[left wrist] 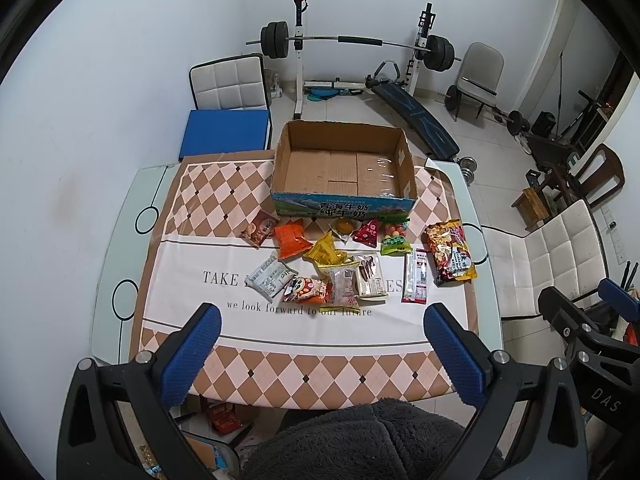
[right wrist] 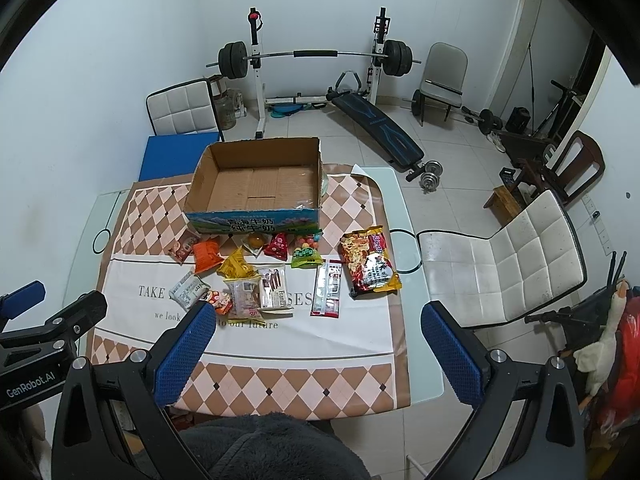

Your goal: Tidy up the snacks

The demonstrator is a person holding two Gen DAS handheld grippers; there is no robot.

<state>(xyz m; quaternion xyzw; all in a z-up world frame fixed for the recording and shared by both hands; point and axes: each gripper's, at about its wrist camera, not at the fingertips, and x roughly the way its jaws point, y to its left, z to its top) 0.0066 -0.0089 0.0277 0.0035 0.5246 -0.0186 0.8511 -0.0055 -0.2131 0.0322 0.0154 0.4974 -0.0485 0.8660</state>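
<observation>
An empty open cardboard box (left wrist: pixel 344 168) (right wrist: pixel 256 184) stands at the far side of the table. Several snack packets lie in front of it: an orange bag (left wrist: pixel 291 240) (right wrist: pixel 207 255), a yellow bag (left wrist: pixel 325 251) (right wrist: pixel 237 267), a red triangular packet (left wrist: pixel 368 234) (right wrist: pixel 279 246), a large noodle bag (left wrist: pixel 450 253) (right wrist: pixel 370 263), a long red-white packet (left wrist: pixel 415 278) (right wrist: pixel 327 291) and a Franzzi wafer pack (left wrist: pixel 370 278) (right wrist: pixel 274 288). My left gripper (left wrist: pixel 322 350) is open and empty above the table's near edge. My right gripper (right wrist: pixel 320 354) is open and empty, to the right of the left one.
The table (left wrist: pixel 120 240) has a checked cloth. White chairs stand at the far left (left wrist: pixel 228 84) and at the right (right wrist: pixel 512 256). A barbell rack (left wrist: pixel 352 40), bench and dumbbells stand on the floor behind. A dark fleece garment (left wrist: pixel 372 440) is at the near edge.
</observation>
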